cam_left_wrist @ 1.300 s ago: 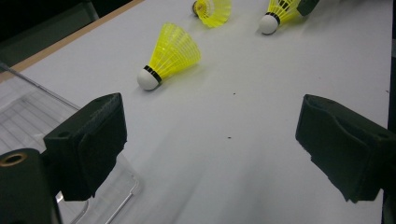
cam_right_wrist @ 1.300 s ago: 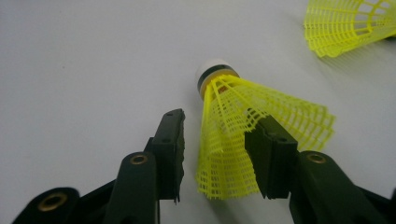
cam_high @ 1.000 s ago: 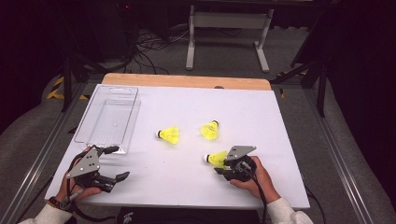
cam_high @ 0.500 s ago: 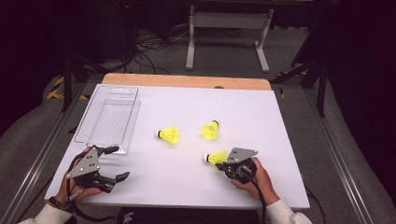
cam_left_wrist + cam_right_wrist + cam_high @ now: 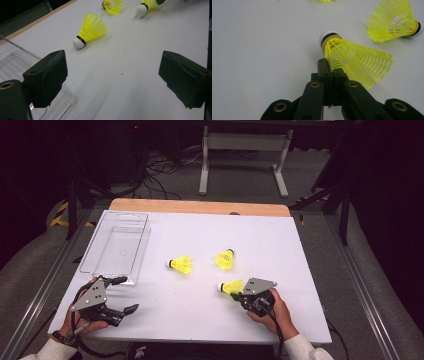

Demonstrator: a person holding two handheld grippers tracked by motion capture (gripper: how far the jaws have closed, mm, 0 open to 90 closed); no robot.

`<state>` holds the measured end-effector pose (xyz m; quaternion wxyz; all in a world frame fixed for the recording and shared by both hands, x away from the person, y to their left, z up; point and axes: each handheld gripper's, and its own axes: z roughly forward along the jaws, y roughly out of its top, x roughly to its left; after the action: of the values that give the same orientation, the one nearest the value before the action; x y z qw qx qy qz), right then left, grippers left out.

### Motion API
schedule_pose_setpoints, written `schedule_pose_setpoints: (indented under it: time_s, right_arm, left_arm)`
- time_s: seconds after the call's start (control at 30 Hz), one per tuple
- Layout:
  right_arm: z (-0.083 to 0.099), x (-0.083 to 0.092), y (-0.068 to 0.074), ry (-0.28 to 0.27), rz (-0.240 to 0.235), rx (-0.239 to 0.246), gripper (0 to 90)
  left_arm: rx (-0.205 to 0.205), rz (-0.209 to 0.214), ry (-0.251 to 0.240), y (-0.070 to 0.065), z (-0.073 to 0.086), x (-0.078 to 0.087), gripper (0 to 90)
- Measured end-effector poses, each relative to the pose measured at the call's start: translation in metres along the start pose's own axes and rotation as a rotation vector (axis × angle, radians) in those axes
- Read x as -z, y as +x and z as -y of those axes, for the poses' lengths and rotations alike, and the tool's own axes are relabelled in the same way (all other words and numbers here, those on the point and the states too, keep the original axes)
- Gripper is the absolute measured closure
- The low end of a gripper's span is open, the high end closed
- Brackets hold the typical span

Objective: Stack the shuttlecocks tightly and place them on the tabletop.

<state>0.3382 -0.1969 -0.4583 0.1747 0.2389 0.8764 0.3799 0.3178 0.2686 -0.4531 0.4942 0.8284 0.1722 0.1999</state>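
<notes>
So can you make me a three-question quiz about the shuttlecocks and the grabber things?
1. Where is the clear plastic tray?
A. near the table's left edge
B. at its right edge
C. on the floor

2. How many yellow shuttlecocks lie on the table?
A. one
B. three
C. five

3. How do the right gripper jaws stand?
A. wide open
B. shut on a shuttlecock's skirt
C. shut on the tray

Answers:
1 A, the high view shows it at the left beyond the left gripper.
2 B, three show there.
3 B, the right gripper view shows the jaws pinching the nearest shuttlecock.
</notes>
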Motion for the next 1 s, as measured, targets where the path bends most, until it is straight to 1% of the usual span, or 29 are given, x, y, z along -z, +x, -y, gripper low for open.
schedule_pose_setpoints:
  time_s: [0.1,0.47,0.5,0.6,0.63,0.67,0.7,0.8,0.97,1.0]
  right_arm:
    - [-0.001,0.002,0.0,-0.014,0.012,0.0,89.5]
    - [-0.007,0.004,0.0,-0.059,0.023,0.008,89.6]
    - [-0.008,0.003,0.0,-0.061,0.024,0.012,89.6]
    - [-0.011,0.003,0.0,-0.068,0.023,0.014,89.6]
    - [-0.012,0.002,0.001,-0.072,0.023,0.014,89.6]
    - [-0.013,0.002,0.001,-0.073,0.021,0.016,89.6]
    - [-0.014,0.001,0.001,-0.074,0.024,0.023,89.6]
    - [-0.017,0.0,0.001,-0.08,0.024,0.028,89.6]
    - [-0.02,-0.001,0.001,-0.09,0.026,0.027,89.6]
    - [-0.02,-0.001,0.001,-0.09,0.026,0.027,89.6]
  left_arm:
    - [-0.001,0.0,0.003,0.0,0.0,0.0,9.3]
    - [-0.005,-0.005,-0.003,0.001,0.0,0.002,9.1]
    - [0.0,-0.005,-0.005,0.001,0.0,0.002,9.1]
    - [-0.004,-0.004,-0.005,0.002,0.0,0.002,9.1]
    - [0.002,-0.002,-0.007,0.001,0.0,0.002,9.1]
    - [-0.003,-0.002,-0.006,0.002,0.0,0.002,9.1]
    - [0.001,-0.002,-0.008,0.001,0.0,0.002,9.0]
    - [-0.002,-0.002,-0.007,0.002,0.0,0.002,9.0]
    - [0.001,-0.001,-0.008,0.002,0.0,0.002,9.0]
    - [-0.005,-0.002,-0.006,0.002,0.0,0.002,9.0]
